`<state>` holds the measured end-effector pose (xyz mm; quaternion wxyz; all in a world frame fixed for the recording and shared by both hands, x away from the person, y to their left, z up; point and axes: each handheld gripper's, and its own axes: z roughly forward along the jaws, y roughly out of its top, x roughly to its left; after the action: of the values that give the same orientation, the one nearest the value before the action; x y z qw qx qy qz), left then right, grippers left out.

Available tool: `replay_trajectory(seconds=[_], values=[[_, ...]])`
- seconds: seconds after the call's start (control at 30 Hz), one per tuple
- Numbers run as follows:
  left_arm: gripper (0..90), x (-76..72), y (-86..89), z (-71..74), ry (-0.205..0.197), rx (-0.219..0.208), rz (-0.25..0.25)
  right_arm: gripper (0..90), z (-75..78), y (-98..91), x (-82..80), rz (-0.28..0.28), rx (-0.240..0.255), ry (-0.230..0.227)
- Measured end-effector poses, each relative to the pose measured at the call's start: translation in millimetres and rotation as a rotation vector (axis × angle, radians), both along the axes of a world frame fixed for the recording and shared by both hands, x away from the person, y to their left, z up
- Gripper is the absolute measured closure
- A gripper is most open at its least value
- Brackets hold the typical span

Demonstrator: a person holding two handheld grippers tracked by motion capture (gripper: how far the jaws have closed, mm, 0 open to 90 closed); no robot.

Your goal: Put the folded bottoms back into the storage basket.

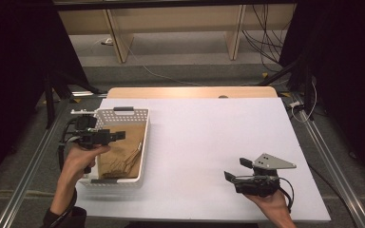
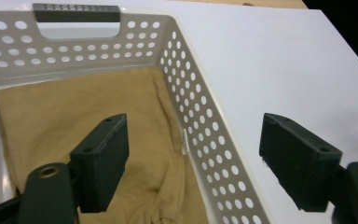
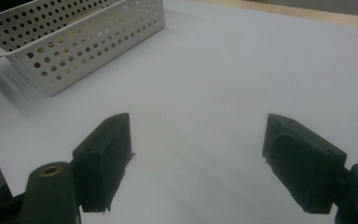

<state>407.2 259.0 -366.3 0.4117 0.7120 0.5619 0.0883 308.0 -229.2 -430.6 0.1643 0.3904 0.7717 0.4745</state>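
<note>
Tan cloth [image 2: 74, 116] lies crumpled flat in the bottom of a white perforated basket [image 1: 144, 142] with grey handles, at the left part of the white tabletop [image 1: 209, 137].

Left tool [image 1: 116, 136]: held over the basket's left side, pointing across it. In the left gripper view its jaws stand wide apart, one above the cloth, the other beyond the basket's perforated wall [image 2: 200, 126], above bare tabletop. Nothing between them; no contact with cloth or basket that I can see.

Right tool [image 1: 235, 170]: at the near right of the tabletop, well apart from the basket, grey three-cornered plate [image 1: 273, 162] on top. In the right gripper view its jaws are wide, empty, with white tabletop [image 3: 214, 93] below and the basket [image 3: 84, 42] far off.
</note>
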Motion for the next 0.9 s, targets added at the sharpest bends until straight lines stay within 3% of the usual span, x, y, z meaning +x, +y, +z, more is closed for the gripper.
replay_trajectory(seconds=[0.43,0.9], values=[[19.4,-5.8,-21.6,4.1,-0.064,-0.036,-0.057,24.7,0.0,-1.0,0.5,0.001,0.007,-0.003],[18.9,-16.3,-53.0,-8.0,-0.106,-0.079,-0.126,24.5,-0.4,-2.9,1.9,-0.004,0.018,-0.003]])
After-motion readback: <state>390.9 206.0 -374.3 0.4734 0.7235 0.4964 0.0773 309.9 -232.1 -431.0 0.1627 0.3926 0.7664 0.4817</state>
